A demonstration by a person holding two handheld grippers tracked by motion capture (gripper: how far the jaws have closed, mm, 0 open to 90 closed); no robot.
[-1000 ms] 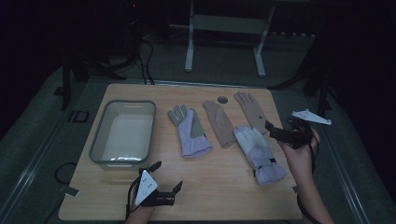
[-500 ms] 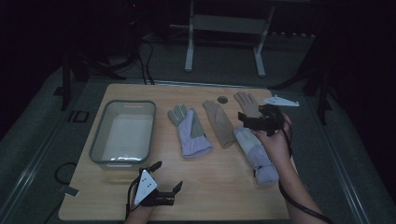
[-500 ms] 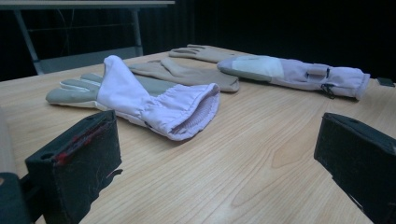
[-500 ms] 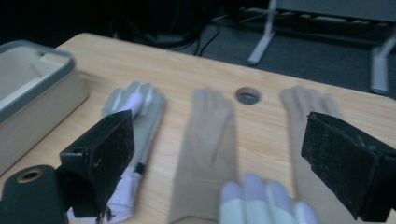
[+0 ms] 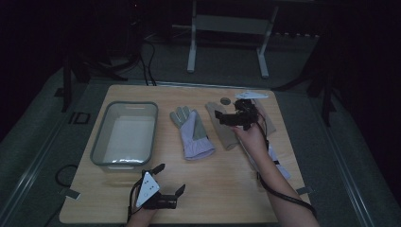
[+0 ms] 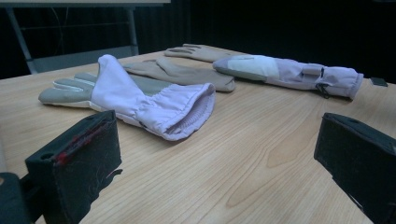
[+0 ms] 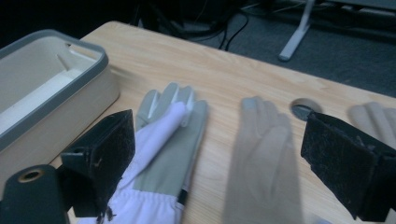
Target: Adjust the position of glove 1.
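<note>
A wooden table [image 5: 222, 189] seen from above in a dim room. The right gripper [image 5: 226, 118] hovers over the far right part of the table, just above a tan glove [image 5: 223, 127] that lies flat, fingers pointing away from the person. Its jaws are spread wide and hold nothing; in the right gripper view they frame the tan glove [image 7: 261, 158]. To the left of that glove lies a lilac and grey glove [image 5: 191, 135], also flat. Another lilac glove [image 6: 289, 72] lies farther right, partly hidden under the person's right forearm in the high view. A grey bin [image 5: 125, 135] stands on the left side. The left gripper [image 5: 168, 182] rests near the front edge, jaws spread apart and empty.
</note>
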